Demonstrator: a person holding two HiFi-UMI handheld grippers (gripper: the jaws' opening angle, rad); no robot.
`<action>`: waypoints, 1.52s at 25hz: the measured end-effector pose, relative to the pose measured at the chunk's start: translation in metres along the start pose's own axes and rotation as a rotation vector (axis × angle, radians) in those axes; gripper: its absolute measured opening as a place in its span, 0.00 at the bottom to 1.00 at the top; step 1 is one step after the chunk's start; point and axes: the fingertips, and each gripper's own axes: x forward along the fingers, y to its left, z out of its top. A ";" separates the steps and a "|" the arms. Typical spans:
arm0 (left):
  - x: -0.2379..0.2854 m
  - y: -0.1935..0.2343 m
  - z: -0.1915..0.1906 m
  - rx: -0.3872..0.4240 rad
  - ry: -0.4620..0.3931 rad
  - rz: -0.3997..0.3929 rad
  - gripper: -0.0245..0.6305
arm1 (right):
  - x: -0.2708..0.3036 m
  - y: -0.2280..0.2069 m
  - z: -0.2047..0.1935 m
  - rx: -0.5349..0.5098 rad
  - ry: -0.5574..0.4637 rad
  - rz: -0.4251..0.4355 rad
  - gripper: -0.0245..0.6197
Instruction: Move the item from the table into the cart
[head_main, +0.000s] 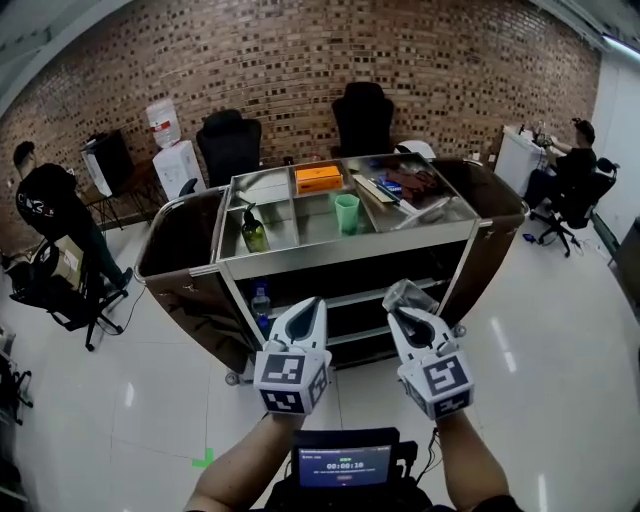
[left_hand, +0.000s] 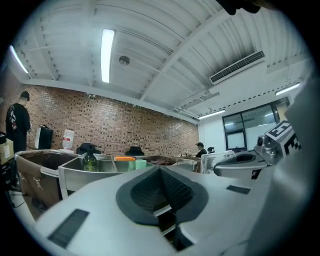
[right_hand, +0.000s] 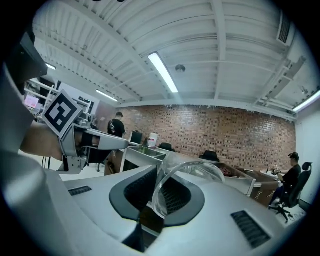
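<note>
A steel cart (head_main: 350, 245) with brown side bags stands just ahead of me, its top tray split into compartments. My right gripper (head_main: 410, 312) hovers in front of the cart's lower shelves, shut on a clear plastic cup (head_main: 408, 295). In the right gripper view the clear cup's (right_hand: 187, 182) rim is pinched between the dark pads, and it leans to the right. My left gripper (head_main: 310, 305) hangs beside it at the same height, shut with nothing in it. The left gripper view shows its pads (left_hand: 150, 192) pressed together and the cart (left_hand: 100, 172) beyond.
The top tray holds a green cup (head_main: 347, 212), a green bottle (head_main: 254, 230), an orange box (head_main: 318, 178) and dark items at the right. A water bottle (head_main: 261, 303) stands on a lower shelf. People sit at far left (head_main: 50, 210) and far right (head_main: 570, 165). Office chairs line the brick wall.
</note>
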 end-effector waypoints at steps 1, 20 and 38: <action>0.016 0.019 0.002 0.005 0.001 -0.013 0.04 | 0.023 -0.004 0.002 0.012 -0.003 -0.009 0.06; 0.283 0.237 0.056 -0.006 -0.003 0.105 0.04 | 0.359 -0.161 0.055 -0.039 0.013 0.129 0.06; 0.324 0.309 0.049 0.016 0.033 0.120 0.04 | 0.543 -0.136 0.072 -0.250 0.376 0.558 0.06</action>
